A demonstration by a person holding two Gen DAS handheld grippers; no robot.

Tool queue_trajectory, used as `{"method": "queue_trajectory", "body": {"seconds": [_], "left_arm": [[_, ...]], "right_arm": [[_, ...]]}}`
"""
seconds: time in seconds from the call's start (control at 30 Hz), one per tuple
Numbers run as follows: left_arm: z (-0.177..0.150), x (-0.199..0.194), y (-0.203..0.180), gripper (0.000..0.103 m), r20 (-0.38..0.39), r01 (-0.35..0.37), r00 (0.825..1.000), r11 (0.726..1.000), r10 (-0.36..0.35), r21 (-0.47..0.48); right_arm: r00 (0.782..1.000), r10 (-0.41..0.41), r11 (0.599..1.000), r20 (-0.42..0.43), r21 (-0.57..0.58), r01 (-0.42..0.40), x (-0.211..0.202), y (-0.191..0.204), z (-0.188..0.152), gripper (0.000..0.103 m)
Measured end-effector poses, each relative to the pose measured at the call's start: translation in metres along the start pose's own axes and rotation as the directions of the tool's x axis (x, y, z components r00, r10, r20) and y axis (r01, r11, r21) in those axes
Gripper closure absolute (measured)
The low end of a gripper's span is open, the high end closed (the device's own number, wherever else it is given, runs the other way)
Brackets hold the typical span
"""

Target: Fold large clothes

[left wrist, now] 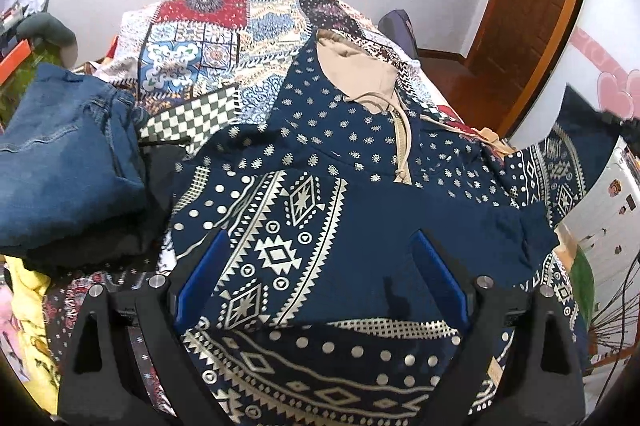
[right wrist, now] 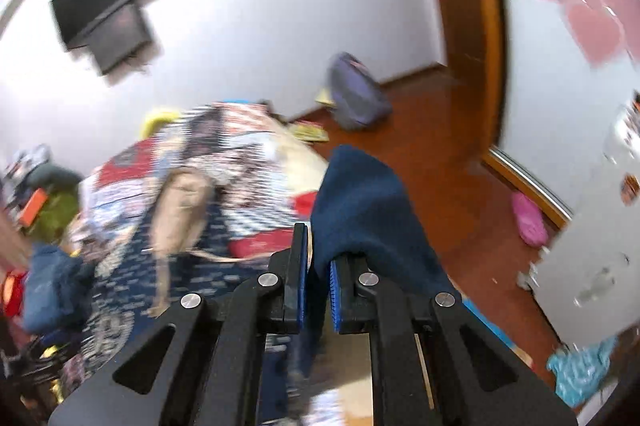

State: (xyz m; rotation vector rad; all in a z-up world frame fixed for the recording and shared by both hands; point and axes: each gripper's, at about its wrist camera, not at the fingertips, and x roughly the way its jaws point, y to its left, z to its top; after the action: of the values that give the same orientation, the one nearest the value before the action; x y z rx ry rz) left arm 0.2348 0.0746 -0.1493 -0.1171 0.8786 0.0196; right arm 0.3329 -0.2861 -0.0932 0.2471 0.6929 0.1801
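Note:
A navy hoodie [left wrist: 320, 186] with white geometric print and a beige-lined hood [left wrist: 356, 70] lies spread on the patchwork bedspread [left wrist: 208, 38]. My left gripper [left wrist: 320, 246] is open just above the hoodie's body, with nothing between its blue pads. My right gripper [right wrist: 318, 258] is shut on a plain navy part of the hoodie [right wrist: 360, 198], a sleeve or edge, lifted off the bed at the right side. The right wrist view is motion-blurred; the hoodie's hood [right wrist: 180, 210] shows at left.
Folded blue jeans [left wrist: 64, 154] lie on the bed at left. A backpack [right wrist: 356, 90] stands on the wooden floor by the door frame [right wrist: 476, 26]. A white cabinet [right wrist: 592, 258] is at right, a pink slipper [right wrist: 528, 218] is on the floor.

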Motion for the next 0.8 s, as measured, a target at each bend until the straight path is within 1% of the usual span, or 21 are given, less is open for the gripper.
{"method": "queue_trajectory", "body": {"seconds": [0.07,0.13,0.23,0.27,0.33,0.43,0.5,0.53,0.57,0.6,0.63,0.67,0.7,0.73,0.77,0.8], "left_arm": [[-0.002,-0.007,0.001,0.01,0.008,-0.001,1.0,1.0,0.001,0.004],[-0.005,-0.013,0.003,0.01,0.011,0.002,1.0,1.0,-0.002,0.002],[-0.01,-0.019,0.007,0.01,0.01,0.006,1.0,1.0,-0.006,-0.006],[-0.011,-0.021,0.008,0.01,0.009,0.008,1.0,1.0,-0.008,-0.008],[-0.016,-0.023,0.01,0.01,0.004,0.013,1.0,1.0,-0.013,-0.012],[-0.024,-0.022,0.012,0.01,-0.013,0.013,1.0,1.0,-0.014,-0.016],[-0.029,-0.021,0.013,0.01,-0.03,0.012,0.999,1.0,-0.012,-0.018],[-0.031,-0.02,0.014,0.01,-0.037,0.011,0.999,1.0,-0.012,-0.018],[-0.034,-0.019,0.014,0.01,-0.045,0.01,0.999,1.0,-0.011,-0.017],[-0.036,-0.018,0.013,0.01,-0.052,0.009,0.999,1.0,-0.009,-0.015],[-0.038,-0.017,0.012,0.01,-0.058,0.007,0.998,1.0,-0.008,-0.011],[-0.039,-0.015,0.012,0.01,-0.062,0.007,0.998,1.0,-0.007,-0.006],[-0.039,-0.015,0.01,0.01,-0.065,0.006,0.998,1.0,-0.006,0.0],[-0.039,-0.014,0.006,0.01,-0.067,0.005,0.998,1.0,-0.004,0.01],[-0.038,-0.014,0.004,0.01,-0.067,0.006,0.998,1.0,-0.005,0.017],[-0.036,-0.013,0.001,0.01,-0.065,0.009,0.998,1.0,-0.008,0.024]], "right_arm": [[0.998,0.054,0.997,-0.017,-0.056,-0.055,0.0,0.028,-0.005,0.095],[0.993,0.098,0.988,-0.064,-0.111,-0.105,0.007,0.055,-0.017,0.095],[0.982,0.128,0.975,-0.137,-0.162,-0.15,0.026,0.08,-0.039,0.095],[0.975,0.138,0.971,-0.176,-0.171,-0.168,0.036,0.088,-0.049,0.095],[0.958,0.15,0.965,-0.243,-0.176,-0.196,0.054,0.102,-0.068,0.095],[0.922,0.133,0.958,-0.363,-0.193,-0.213,0.084,0.123,-0.1,0.095],[0.888,0.116,0.953,-0.445,-0.201,-0.225,0.102,0.131,-0.122,0.095],[0.873,0.094,0.951,-0.478,-0.216,-0.221,0.109,0.133,-0.13,0.094],[0.865,0.076,0.949,-0.496,-0.229,-0.215,0.109,0.135,-0.137,0.094],[0.851,0.054,0.947,-0.522,-0.243,-0.209,0.113,0.136,-0.143,0.089],[0.832,0.043,0.945,-0.554,-0.247,-0.213,0.116,0.135,-0.148,0.083],[0.82,0.043,0.944,-0.57,-0.245,-0.22,0.116,0.134,-0.15,0.08],[0.819,0.048,0.944,-0.572,-0.243,-0.225,0.114,0.132,-0.15,0.075],[0.821,0.05,0.943,-0.568,-0.243,-0.226,0.11,0.13,-0.147,0.066],[0.824,0.053,0.943,-0.564,-0.244,-0.227,0.105,0.128,-0.144,0.061],[0.832,0.056,0.942,-0.551,-0.247,-0.227,0.099,0.124,-0.14,0.054]]}}
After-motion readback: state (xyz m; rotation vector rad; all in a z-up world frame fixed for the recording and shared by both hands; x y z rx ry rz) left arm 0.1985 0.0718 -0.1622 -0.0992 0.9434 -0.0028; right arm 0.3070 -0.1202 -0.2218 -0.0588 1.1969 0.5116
